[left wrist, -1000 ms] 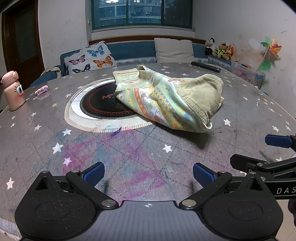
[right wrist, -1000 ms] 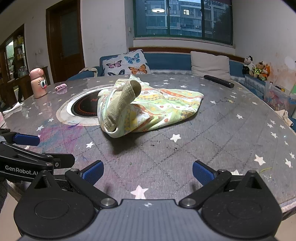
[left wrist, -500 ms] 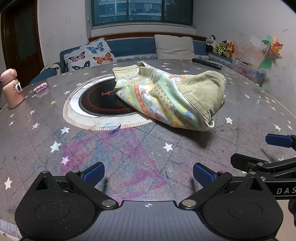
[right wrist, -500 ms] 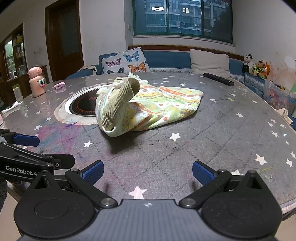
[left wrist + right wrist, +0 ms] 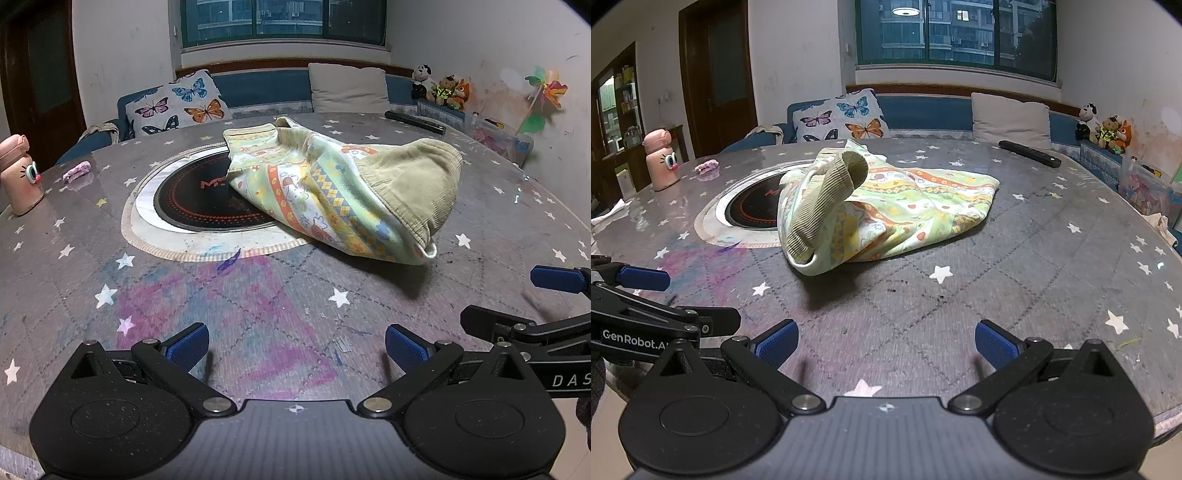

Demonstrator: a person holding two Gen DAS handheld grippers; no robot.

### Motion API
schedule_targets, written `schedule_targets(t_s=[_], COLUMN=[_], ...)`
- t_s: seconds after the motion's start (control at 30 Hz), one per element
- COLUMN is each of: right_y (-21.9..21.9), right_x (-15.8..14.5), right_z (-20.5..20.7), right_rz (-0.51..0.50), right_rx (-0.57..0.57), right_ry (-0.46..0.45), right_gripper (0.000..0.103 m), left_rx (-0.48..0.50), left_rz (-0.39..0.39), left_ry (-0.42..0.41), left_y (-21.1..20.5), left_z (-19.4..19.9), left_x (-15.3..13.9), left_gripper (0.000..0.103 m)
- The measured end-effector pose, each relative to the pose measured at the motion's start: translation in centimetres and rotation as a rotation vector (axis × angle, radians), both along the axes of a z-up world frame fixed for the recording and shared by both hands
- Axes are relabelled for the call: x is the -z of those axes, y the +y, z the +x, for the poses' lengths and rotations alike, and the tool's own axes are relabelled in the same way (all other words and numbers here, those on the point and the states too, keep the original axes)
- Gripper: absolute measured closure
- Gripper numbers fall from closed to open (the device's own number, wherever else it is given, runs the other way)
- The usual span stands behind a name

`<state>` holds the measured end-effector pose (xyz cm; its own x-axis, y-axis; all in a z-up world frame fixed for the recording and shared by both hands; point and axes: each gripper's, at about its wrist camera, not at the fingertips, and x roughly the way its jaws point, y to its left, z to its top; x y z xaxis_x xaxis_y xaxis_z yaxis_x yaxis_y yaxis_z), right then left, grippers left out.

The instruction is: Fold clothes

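A crumpled garment (image 5: 332,188), pale green with a printed pattern and an olive corduroy part, lies bunched on the round grey star-patterned table (image 5: 258,314). It also shows in the right wrist view (image 5: 886,206), partly over the round hotplate inset (image 5: 753,210). My left gripper (image 5: 295,349) is open and empty, above the table's near edge, short of the garment. My right gripper (image 5: 884,343) is open and empty, also short of the garment. Each gripper shows at the edge of the other's view.
A pink bottle (image 5: 18,177) stands at the table's left edge, with a small pink item (image 5: 77,171) near it. A black remote (image 5: 1030,153) lies at the far right. A sofa with cushions (image 5: 849,118) stands behind the table. A clear box (image 5: 498,138) and soft toys stand to the right.
Both grippers have moved a little closer to the garment. The garment has not moved.
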<state>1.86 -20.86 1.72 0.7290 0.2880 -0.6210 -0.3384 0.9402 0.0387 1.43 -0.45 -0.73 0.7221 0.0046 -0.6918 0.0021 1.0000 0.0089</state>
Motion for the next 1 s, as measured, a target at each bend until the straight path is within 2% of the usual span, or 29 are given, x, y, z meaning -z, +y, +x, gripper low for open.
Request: schedule_targets(t_s=[0.63,1.0], right_y=[0.6,0.7], right_x=[-0.3,-1.6], right_z=[1.6,2.7], right_rz=[0.001,0.012], right_rx=[-0.01,-0.02], right_ry=[0.015,-0.013], right_gripper=[0.0,0.0], left_rx=[0.001,-0.006], left_rz=[-0.001,0.002], left_ry=[0.016,0.009], left_y=[0.5,0.7], left_z=[1.8,3.1], left_x=[-0.1,-0.8], left_gripper=[0.0,0.0])
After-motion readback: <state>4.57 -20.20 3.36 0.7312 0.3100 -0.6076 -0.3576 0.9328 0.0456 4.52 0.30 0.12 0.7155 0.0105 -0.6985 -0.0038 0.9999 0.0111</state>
